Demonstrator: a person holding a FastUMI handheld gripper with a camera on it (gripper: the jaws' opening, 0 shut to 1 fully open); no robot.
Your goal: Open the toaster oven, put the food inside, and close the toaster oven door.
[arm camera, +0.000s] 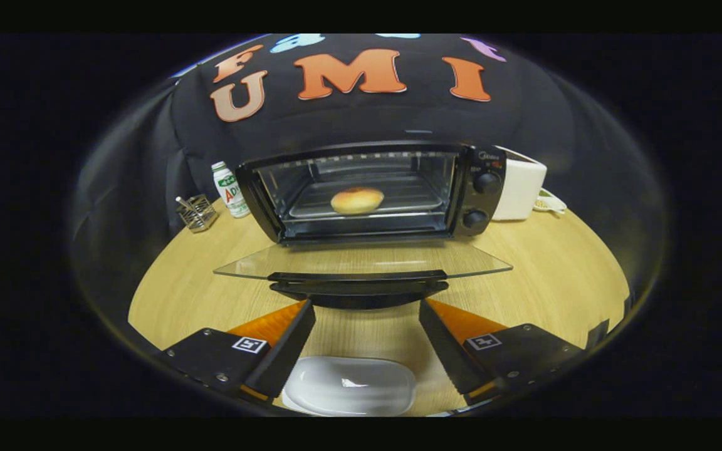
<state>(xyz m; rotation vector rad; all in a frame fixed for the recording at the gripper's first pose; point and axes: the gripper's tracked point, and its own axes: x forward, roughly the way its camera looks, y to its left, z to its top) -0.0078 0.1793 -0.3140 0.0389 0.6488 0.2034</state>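
Observation:
A black toaster oven stands on the wooden table beyond my fingers. Its glass door is folded down flat toward me, with the black handle at its front edge. A round golden bun lies on the tray inside the oven. My gripper is open, its fingertips just short of the door handle, one at each end of it, nothing between them. A white oval plate lies empty on the table between and under my fingers.
Left of the oven stand a small white bottle with a green label and a wire holder. A white appliance sits right of the oven, with a small dish beside it.

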